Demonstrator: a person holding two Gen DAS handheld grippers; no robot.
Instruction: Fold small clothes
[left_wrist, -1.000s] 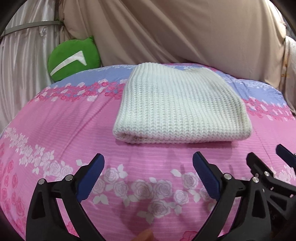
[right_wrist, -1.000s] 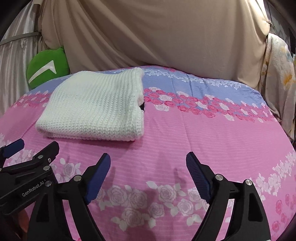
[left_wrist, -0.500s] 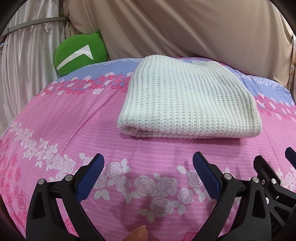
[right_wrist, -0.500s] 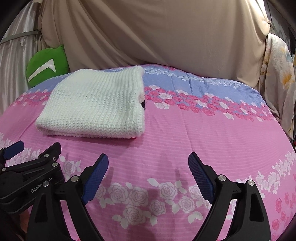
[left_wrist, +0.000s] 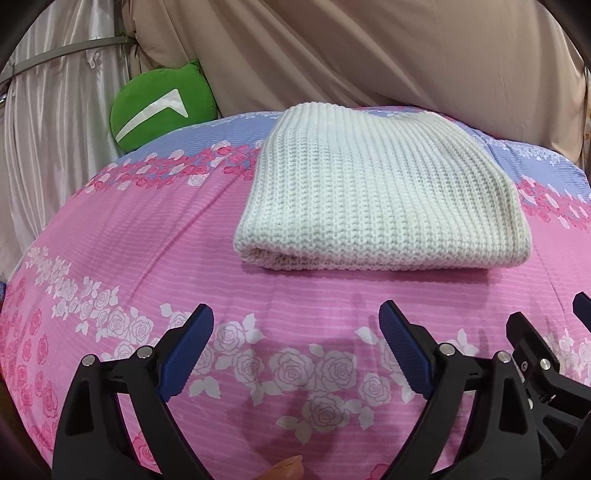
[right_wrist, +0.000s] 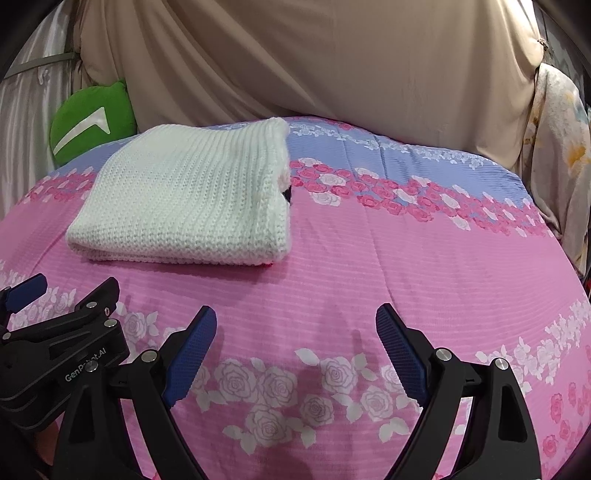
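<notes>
A white knitted garment (left_wrist: 384, 188) lies folded into a thick rectangle on the pink floral bedspread (left_wrist: 147, 229). It also shows in the right wrist view (right_wrist: 188, 199), at the left, with a small dark bit at its right edge. My left gripper (left_wrist: 295, 332) is open and empty, a short way in front of the garment's near fold. My right gripper (right_wrist: 295, 332) is open and empty, in front of and to the right of the garment. Neither touches it.
A green round cushion (left_wrist: 162, 107) leans at the back left against pale curtains. A beige sheet (right_wrist: 332, 62) hangs behind the bed. A floral cloth (right_wrist: 557, 177) hangs at the right. The left gripper's body (right_wrist: 55, 350) shows in the right wrist view.
Both grippers have drawn back and risen a little from the folded garment, which now sits farther up in both views. The garment has not moved. Both grippers stay open.
</notes>
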